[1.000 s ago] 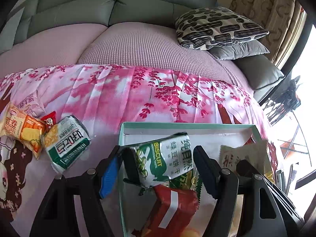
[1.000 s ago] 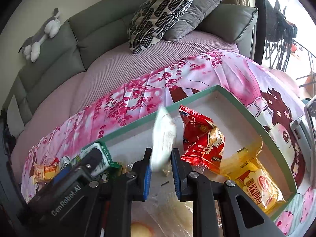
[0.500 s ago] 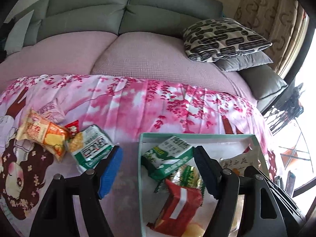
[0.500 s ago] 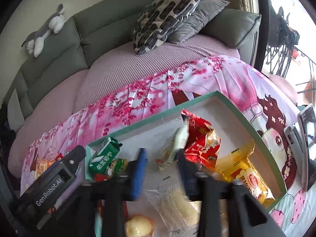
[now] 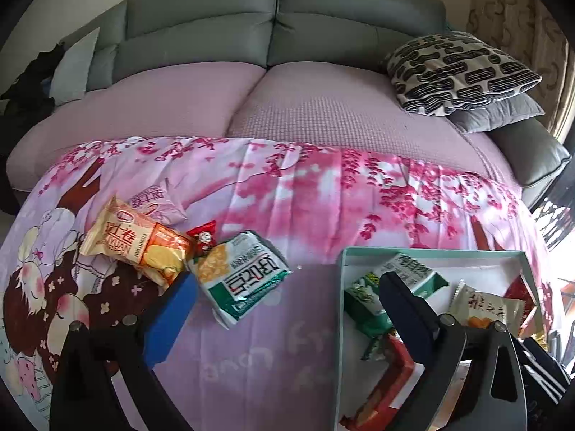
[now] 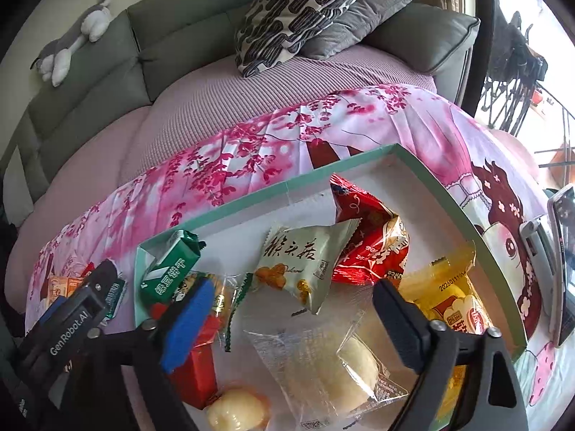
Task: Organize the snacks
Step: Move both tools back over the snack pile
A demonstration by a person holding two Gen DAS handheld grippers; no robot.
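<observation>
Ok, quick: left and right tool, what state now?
Left tool: open, empty, jaws just opened.
Right tool: open, empty, jaws just opened.

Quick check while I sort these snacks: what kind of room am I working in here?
Most likely a home living room. A grey sofa with a patterned cushion stands behind the work surface, a plush toy lies along its backrest, and a pink floral cloth is spread under the snacks.
</observation>
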